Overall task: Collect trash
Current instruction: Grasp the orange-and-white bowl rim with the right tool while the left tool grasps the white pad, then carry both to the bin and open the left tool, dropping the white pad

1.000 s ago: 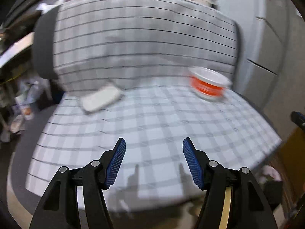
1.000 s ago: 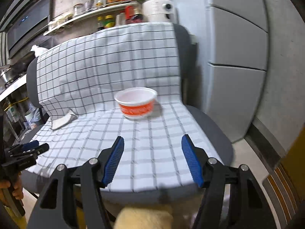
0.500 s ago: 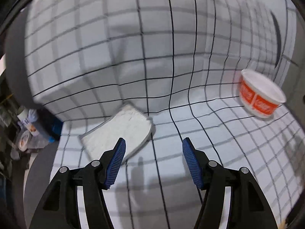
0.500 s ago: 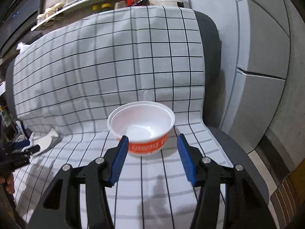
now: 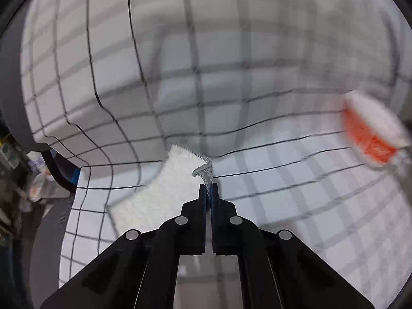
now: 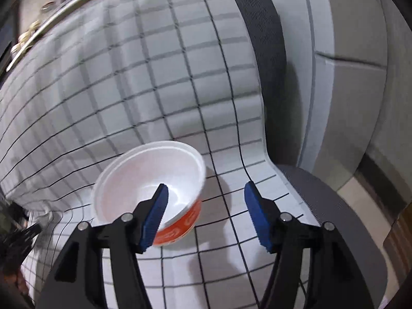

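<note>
A flat white wrapper (image 5: 159, 193) with a serrated edge lies on the checked cloth at the back of the chair seat. My left gripper (image 5: 208, 189) is shut on the wrapper's crumpled right corner. An empty white and orange foam bowl (image 6: 152, 182) sits tilted on the seat; it also shows blurred at the right of the left wrist view (image 5: 370, 136). My right gripper (image 6: 204, 195) is open, its left finger (image 6: 157, 206) inside the bowl over the near rim, its right finger outside the bowl.
A white cloth with black grid lines (image 6: 128, 77) covers a grey office chair (image 6: 334, 206). A grey cabinet (image 6: 347, 77) stands to the right. A shelf with jars (image 6: 51, 0) runs behind the chair. Clutter (image 5: 15, 175) lies left of the chair.
My left gripper moved in and shut on the wrapper's corner. My right gripper moved down to the bowl, its left finger now inside the rim, and the bowl has tilted.
</note>
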Available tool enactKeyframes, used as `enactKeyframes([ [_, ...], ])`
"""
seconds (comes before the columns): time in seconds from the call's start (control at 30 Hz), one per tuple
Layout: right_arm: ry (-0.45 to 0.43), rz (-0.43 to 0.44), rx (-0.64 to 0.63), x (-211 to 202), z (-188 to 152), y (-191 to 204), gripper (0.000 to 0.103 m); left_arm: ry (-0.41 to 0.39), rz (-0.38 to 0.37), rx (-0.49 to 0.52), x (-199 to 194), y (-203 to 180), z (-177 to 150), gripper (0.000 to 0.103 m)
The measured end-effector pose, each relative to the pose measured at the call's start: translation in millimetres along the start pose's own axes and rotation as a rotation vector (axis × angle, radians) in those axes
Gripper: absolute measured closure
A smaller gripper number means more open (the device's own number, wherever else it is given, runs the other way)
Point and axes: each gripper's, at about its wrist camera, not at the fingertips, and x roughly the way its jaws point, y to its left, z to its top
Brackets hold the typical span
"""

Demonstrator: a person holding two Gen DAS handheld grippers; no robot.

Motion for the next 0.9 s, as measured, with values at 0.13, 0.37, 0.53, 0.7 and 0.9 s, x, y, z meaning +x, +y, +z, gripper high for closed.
enactKeyframes([
  [0.13,0.067,0.091,0.061,11,-2,0,0.088,-0.113,-0.093,0.021,-63,-22,-15,0.100],
  [0.37,-0.036,0.150,0.023,-74,-22,8,0.097,-0.219,-0.248,0.037,-138,-60,-42,0.100],
  [0.53,-0.075,0.168,-0.009,-154,-51,-7,0.098,-0.261,-0.378,0.017,-182,-69,-71,0.100],
  [0.7,-0.093,0.157,0.008,-203,-89,-31,0.098,-0.262,-0.420,0.015,-208,-87,-93,0.100],
  [0.9,-0.153,0.059,0.060,-261,-116,-81,0.098,-0.240,-0.528,0.100,-224,-137,-114,0.100],
])
